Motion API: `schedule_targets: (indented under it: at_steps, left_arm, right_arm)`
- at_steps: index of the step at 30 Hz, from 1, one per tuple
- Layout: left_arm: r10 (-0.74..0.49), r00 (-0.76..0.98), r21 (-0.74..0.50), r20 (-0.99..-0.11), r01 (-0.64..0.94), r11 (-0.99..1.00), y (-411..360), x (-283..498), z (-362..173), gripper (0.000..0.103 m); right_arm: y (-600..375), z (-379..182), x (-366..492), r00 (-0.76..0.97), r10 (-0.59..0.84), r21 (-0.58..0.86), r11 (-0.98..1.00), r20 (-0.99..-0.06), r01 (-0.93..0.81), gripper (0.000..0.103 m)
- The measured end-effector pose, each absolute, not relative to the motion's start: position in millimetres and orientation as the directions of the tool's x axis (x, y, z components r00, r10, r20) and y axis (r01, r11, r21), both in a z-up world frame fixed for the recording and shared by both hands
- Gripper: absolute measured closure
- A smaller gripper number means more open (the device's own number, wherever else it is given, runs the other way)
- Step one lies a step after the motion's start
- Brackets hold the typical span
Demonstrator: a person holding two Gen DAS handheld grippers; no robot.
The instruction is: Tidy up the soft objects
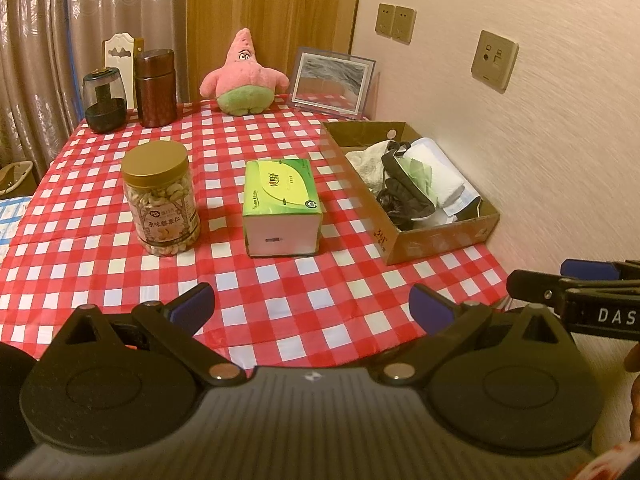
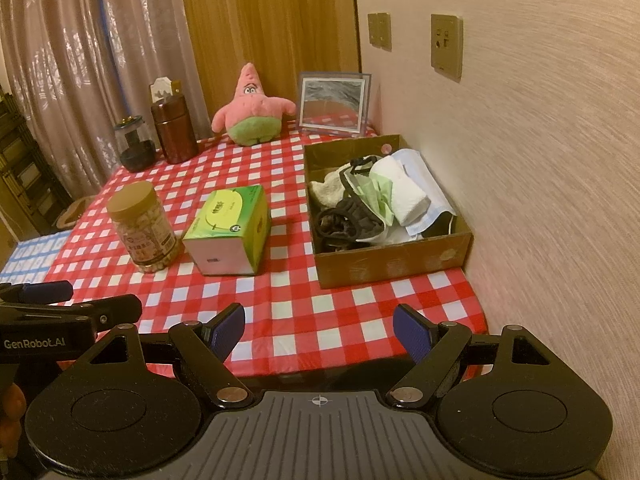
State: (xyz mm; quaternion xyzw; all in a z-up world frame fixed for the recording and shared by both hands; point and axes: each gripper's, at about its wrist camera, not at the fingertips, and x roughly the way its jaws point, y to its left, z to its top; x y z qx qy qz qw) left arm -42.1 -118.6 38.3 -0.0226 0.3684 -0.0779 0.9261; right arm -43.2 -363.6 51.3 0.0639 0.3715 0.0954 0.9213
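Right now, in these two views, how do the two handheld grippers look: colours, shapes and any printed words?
Both are matte black plastic. The left gripper and the right gripper each carry two blue ribbed pads on angled link arms with silver pivot pins, two round disc housings and a grey ribbed centre plate. White lettering shows: "DAS" on the right gripper's side, "GenRobot.AI" on the left gripper's side.

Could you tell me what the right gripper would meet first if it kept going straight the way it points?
Probably the bare checked tablecloth; the open right gripper points between tissue box and cardboard box, though depth is uncertain.
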Motion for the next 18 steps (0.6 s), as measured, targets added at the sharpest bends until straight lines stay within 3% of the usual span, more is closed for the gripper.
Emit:
schedule_targets:
  at_steps: [18]
  left_arm:
    - [-0.163, 0.716, -0.100, -0.679, 0.130, 0.986, -120.0, -42.2, 37.7, 0.000]
  right_arm:
    - [-364.4, 50.8, -43.0, 0.706, 0.224, 0.188, 0.974, -0.672, -0.129, 0.022]
